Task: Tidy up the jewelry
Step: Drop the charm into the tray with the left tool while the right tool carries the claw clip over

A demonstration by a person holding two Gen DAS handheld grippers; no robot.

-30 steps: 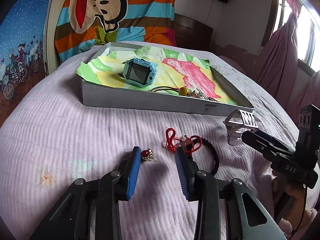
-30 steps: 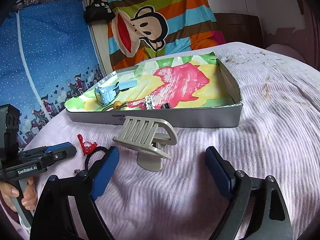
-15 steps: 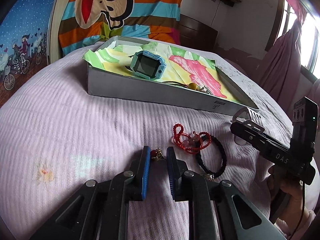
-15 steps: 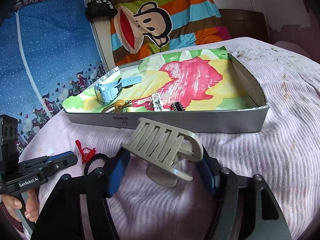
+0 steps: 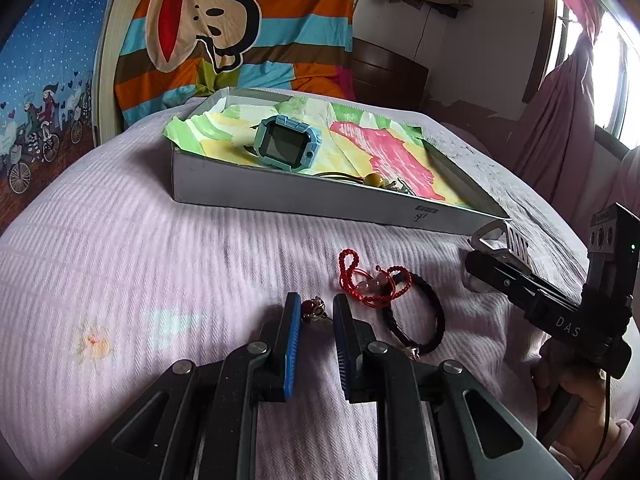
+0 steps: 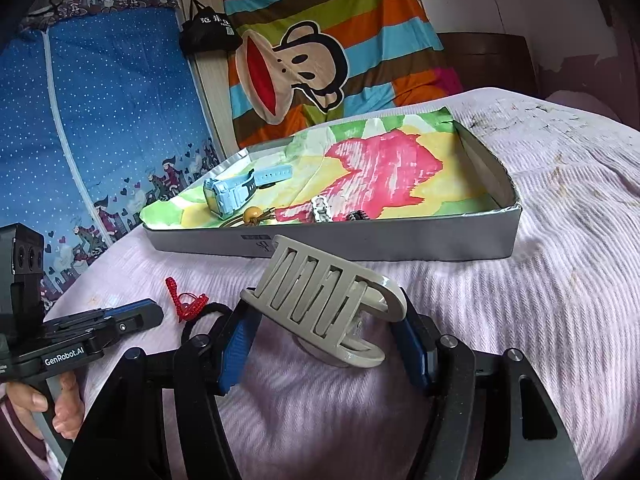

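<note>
On the pink bedspread, my left gripper (image 5: 317, 300) is shut on a small red-bead charm (image 5: 314, 307) held at its fingertips. Just right of it lie a red cord bracelet (image 5: 372, 280) and a black braided bracelet (image 5: 420, 320). My right gripper (image 6: 326, 320) is shut on a grey slotted hair clip (image 6: 320, 292), which tilts up between its blue pads. A grey box (image 6: 400, 244) lined with colourful paper lies beyond and holds a blue watch (image 6: 224, 196), a yellow-bead cord (image 6: 251, 214) and a silver piece (image 6: 320, 210).
The box's front wall (image 5: 320, 200) stands across the bed ahead of both grippers. A striped monkey blanket (image 5: 224, 28) hangs behind it. A hand (image 6: 60, 404) holds the left gripper's handle at the bed's edge. A pink curtain (image 5: 560, 120) hangs at the right.
My left gripper went from open beside the charm to shut around it. My right gripper moved forward and closed on the hair clip, which now sits tilted between its pads.
</note>
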